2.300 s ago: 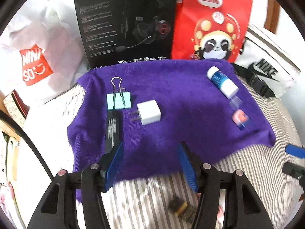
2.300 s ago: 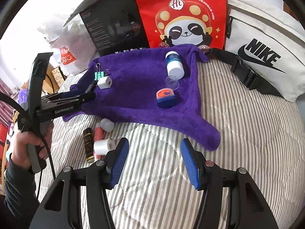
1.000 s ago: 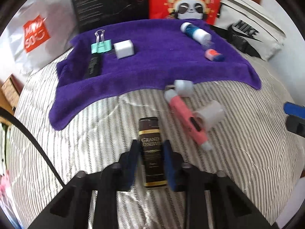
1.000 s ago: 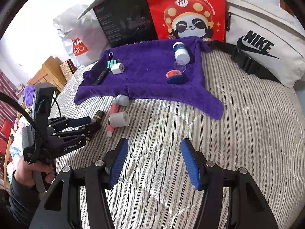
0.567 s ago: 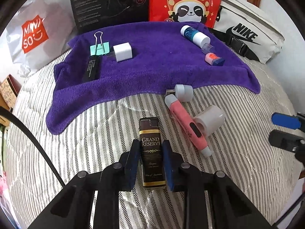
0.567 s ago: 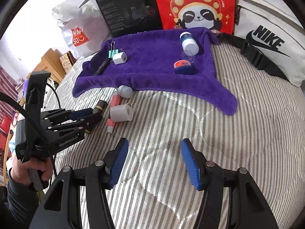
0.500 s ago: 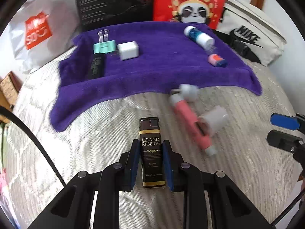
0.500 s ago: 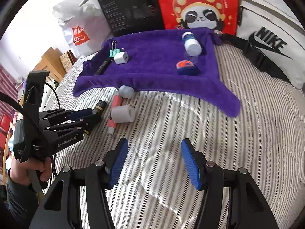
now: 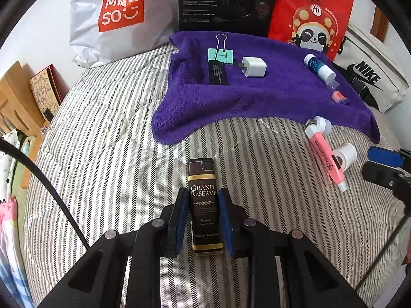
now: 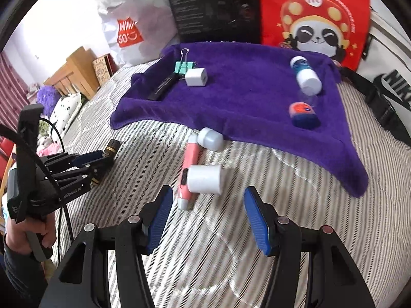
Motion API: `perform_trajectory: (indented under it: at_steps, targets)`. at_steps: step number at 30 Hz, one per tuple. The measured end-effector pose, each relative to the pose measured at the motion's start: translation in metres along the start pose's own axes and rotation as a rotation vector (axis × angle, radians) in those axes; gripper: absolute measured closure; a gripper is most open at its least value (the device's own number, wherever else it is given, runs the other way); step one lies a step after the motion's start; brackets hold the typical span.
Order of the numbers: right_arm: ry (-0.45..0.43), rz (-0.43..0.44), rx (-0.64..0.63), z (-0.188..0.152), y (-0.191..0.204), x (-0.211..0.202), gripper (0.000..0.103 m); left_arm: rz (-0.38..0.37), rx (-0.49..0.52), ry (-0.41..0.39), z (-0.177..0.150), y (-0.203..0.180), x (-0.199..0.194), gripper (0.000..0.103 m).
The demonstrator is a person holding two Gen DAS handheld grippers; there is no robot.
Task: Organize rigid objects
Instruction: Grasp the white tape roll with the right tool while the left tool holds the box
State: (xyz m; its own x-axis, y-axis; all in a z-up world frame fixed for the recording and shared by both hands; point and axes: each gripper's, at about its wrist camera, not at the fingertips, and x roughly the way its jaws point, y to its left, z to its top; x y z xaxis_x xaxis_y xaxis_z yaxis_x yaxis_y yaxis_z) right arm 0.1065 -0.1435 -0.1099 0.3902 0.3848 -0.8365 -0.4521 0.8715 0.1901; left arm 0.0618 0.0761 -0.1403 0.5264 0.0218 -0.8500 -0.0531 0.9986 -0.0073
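Left gripper clenched on Grand Reserve lighter, carry step; next: set on purple towel front-left corner; right gripper released, idle

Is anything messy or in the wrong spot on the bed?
Yes. The pink pen, a white cylinder and a small grey-white cap lie loose on the striped bedcover, off the purple towel where other items sit. The clear cap lies apart from the blue-and-white tube.
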Motion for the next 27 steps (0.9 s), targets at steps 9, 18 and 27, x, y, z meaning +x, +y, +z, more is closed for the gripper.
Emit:
perform_trajectory:
  at_steps: [9,18,27]
  targets:
    - [0.029,-0.055,-0.049,0.008,0.013,0.026,0.053,-0.015,-0.018,-0.028,-0.008,0.003,-0.003,0.079]
    - [0.037,-0.115,-0.039,0.011,0.004,0.029,0.057,-0.026,-0.026,-0.034,-0.010,0.005,-0.005,0.079]
    - [0.070,-0.151,-0.054,0.016,0.001,0.040,0.072,-0.030,-0.022,-0.033,-0.010,0.005,-0.004,0.079]
